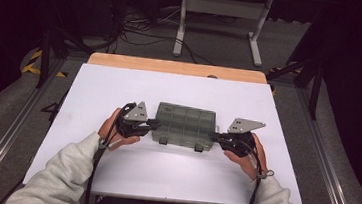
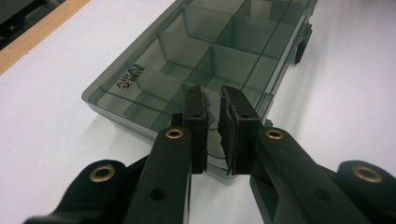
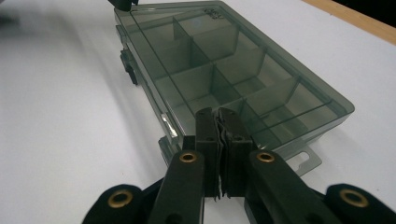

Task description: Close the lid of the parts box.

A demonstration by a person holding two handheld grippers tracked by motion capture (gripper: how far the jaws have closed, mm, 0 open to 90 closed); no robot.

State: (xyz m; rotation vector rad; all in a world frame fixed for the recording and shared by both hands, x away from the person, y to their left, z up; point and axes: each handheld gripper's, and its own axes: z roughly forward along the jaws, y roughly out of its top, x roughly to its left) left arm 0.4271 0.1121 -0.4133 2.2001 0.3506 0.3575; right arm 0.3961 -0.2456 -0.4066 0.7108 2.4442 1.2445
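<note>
Bracketing the smoky compartment box (image 1: 185, 124) lying shut mid-table on the white sheet (image 1: 95, 88), the left gripper (image 1: 152, 124) and right gripper (image 1: 214, 136), both with jaws nearly closed and empty, seem poised to steady it; next probably comes working its front latches (image 1: 198, 147).

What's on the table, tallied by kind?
Clear smoky-green compartment box: 1
Black gripper: 2, left gripper and right gripper, one at each short end of the box
White table sheet: 1
Total: 4
</note>
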